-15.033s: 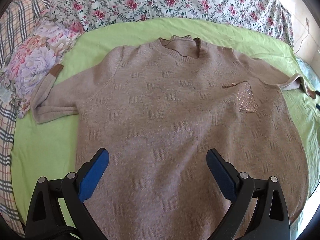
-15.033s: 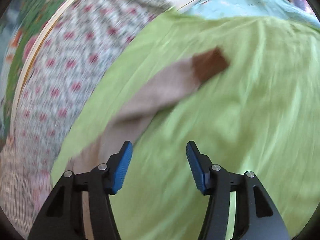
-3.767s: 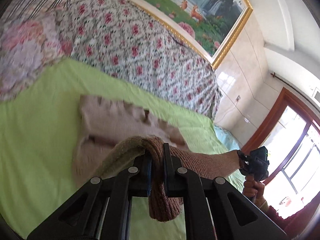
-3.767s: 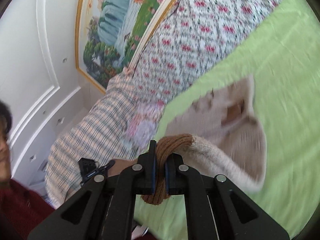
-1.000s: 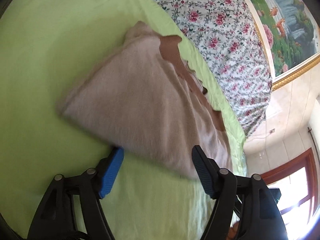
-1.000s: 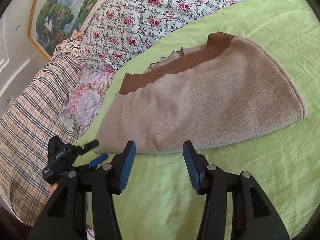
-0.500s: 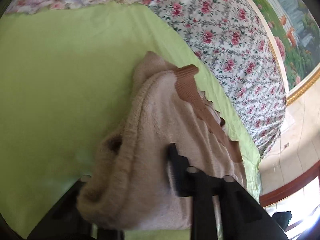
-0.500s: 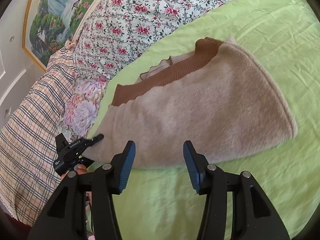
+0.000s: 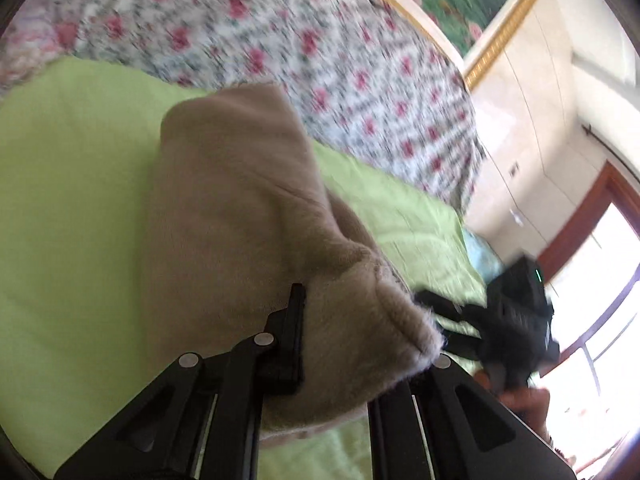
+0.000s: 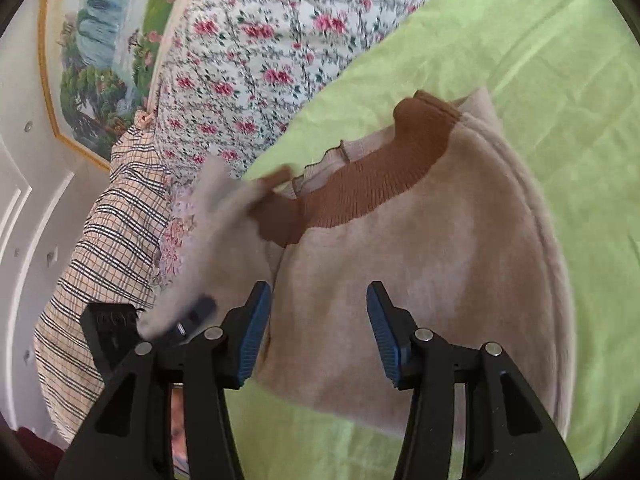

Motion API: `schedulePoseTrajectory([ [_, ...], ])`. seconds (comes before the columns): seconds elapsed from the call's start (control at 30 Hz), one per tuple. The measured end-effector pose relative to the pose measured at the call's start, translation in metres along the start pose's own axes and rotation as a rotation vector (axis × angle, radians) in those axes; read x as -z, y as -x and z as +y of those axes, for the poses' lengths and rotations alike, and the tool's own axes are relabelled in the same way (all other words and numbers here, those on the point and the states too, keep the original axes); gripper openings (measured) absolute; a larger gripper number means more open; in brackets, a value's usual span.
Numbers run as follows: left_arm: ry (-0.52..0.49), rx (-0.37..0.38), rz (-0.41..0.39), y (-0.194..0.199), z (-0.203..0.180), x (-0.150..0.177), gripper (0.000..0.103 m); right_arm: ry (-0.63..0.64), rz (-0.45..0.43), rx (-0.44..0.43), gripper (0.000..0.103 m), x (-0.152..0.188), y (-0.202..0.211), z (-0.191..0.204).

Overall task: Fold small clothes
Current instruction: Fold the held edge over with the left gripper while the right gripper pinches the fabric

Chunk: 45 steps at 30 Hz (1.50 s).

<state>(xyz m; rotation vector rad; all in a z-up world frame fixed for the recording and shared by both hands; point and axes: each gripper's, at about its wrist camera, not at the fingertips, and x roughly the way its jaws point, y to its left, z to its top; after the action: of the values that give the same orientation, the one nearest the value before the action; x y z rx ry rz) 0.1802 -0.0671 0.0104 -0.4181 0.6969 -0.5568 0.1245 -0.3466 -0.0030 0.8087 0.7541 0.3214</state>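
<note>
A beige knit sweater (image 10: 420, 264) with a brown ribbed hem lies folded on the green bed sheet (image 10: 560, 80). My left gripper (image 9: 360, 344) is shut on the sweater's left end (image 9: 240, 216) and lifts it off the sheet; the fabric hides its fingertips. In the right wrist view that lifted end (image 10: 208, 236) rises blurred at the left, with the left gripper (image 10: 188, 320) under it. My right gripper (image 10: 318, 332) is open and empty just above the sweater's near edge. It also shows in the left wrist view (image 9: 512, 312), at the right.
A floral quilt (image 10: 280, 40) runs along the far side of the bed. A plaid blanket (image 10: 104, 248) and a floral pillow lie at the left. A framed painting (image 9: 460, 4) hangs on the wall. A window with a brown frame (image 9: 600, 240) is at the right.
My left gripper has closed on the sweater's left end and lifted it up and over toward the right. My right gripper has moved closer over the sweater and stays open.
</note>
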Motion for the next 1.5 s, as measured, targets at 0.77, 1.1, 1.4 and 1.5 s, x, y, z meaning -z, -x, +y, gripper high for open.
schedulePoseTrajectory([
  [0.77, -0.140, 0.090, 0.091, -0.052, -0.081, 0.010, 0.008, 0.163, 0.003, 0.068, 0.019, -0.082, -0.024, 0.025],
  [1.1, -0.176, 0.083, 0.251, -0.131, -0.111, 0.055, 0.008, 0.226, 0.015, 0.271, 0.019, -0.077, -0.005, -0.029],
  [1.4, -0.149, 0.121, 0.304, -0.104, -0.098, 0.057, 0.033, 0.284, -0.018, 0.378, 0.034, -0.067, -0.001, -0.036],
  [1.5, -0.158, 0.120, 0.285, -0.076, -0.091, 0.055, 0.042, 0.275, -0.037, 0.402, 0.038, -0.060, 0.009, -0.033],
])
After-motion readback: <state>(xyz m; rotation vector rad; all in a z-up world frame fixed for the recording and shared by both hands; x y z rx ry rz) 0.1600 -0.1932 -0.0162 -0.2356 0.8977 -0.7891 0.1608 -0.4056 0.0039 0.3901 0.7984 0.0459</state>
